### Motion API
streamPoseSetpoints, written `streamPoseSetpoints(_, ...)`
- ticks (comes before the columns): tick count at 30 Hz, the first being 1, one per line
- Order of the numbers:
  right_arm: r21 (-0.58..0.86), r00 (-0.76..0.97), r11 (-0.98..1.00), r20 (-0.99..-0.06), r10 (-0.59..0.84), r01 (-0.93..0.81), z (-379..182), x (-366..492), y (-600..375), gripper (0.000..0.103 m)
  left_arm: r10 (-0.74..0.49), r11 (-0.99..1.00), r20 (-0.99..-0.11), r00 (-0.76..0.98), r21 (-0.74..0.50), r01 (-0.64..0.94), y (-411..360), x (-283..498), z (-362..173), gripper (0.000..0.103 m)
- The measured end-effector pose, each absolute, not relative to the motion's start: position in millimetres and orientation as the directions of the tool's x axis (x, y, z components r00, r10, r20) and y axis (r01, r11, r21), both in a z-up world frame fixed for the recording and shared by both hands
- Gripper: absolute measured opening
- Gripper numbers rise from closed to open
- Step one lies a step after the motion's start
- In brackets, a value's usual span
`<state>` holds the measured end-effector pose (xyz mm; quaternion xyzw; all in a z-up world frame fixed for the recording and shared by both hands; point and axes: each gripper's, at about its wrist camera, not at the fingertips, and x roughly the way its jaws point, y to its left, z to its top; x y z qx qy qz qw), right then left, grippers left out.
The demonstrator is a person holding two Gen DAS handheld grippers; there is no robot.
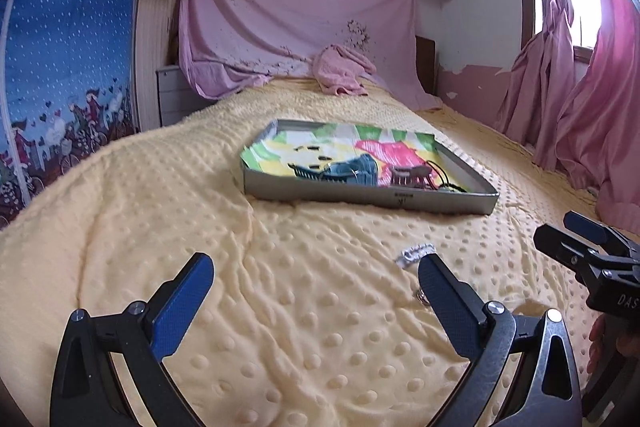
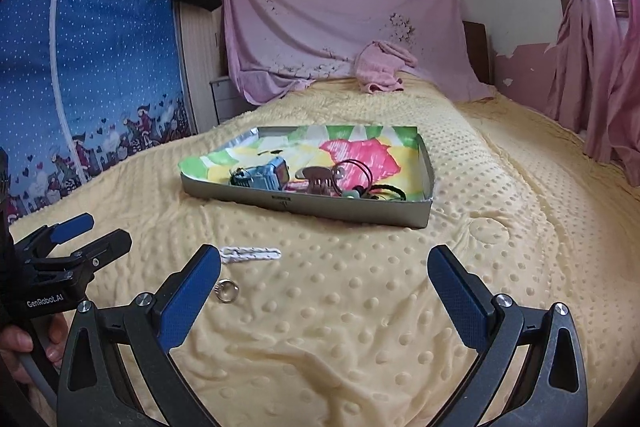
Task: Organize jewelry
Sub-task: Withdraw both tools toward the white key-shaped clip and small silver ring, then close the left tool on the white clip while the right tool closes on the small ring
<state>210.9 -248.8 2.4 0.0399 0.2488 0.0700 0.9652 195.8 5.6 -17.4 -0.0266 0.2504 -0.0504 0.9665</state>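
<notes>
Both hand-held grippers hang low over the yellow dotted blanket (image 1: 280,307) on the bed, each empty with its two blue-padded fingers spread wide: the left hand-held gripper (image 1: 316,269) and the right hand-held gripper (image 2: 324,261).

The right wrist view gives the clearer look at the loose pieces. One small silver ring (image 2: 227,291) lies on the blanket just beside the right gripper's left finger, and one pale beaded bracelet (image 2: 250,254) lies a little farther on. From the left wrist view the ring (image 1: 423,297) is half hidden beside a finger and the bracelet (image 1: 414,254) shows only as a blurred scrap.

Farther up the bed sits one shallow metal tray (image 2: 352,209), lined with a brightly coloured drawing. In it I count one blue toy-like piece (image 2: 266,175), one brown hair claw (image 2: 320,179) and a tangle of dark cords (image 2: 380,187); those cords are too knotted to count.

Writing: "GenRobot.AI" reads on the left gripper's body in the right view; "DAS" shows on the right gripper's body in the left view.
</notes>
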Motion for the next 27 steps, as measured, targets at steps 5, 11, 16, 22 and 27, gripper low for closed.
streamPoseSetpoints(5,0.121,0.855,0.984,-0.490,0.172,-0.129,-2.6,221.8,-251.7,0.101,-0.140,0.990,-0.491,0.860,-0.058,0.129,-4.4,196.6,-21.8,0.096)
streamPoseSetpoints(11,0.146,0.810,0.969,-0.531,0.248,-0.201,-11.8,242.5,-254.3,0.082,-0.208,0.976,-0.528,0.823,-0.057,0.211,-17.8,202.2,-28.1,0.065)
streamPoseSetpoints(16,0.149,0.758,0.957,-0.585,0.288,-0.249,-25.0,261.2,-249.7,0.066,-0.289,0.951,-0.570,0.769,-0.080,0.298,-31.6,209.4,-35.4,0.047)
streamPoseSetpoints(22,0.147,0.734,0.954,-0.612,0.294,-0.260,-36.7,265.2,-241.2,0.056,-0.321,0.935,-0.621,0.715,-0.087,0.345,-45.4,219.2,-45.5,0.035)
streamPoseSetpoints(27,0.143,0.718,0.947,-0.622,0.312,-0.287,-38.5,263.1,-232.2,0.056,-0.353,0.932,-0.620,0.701,-0.162,0.326,-33.8,232.6,-45.2,0.035)
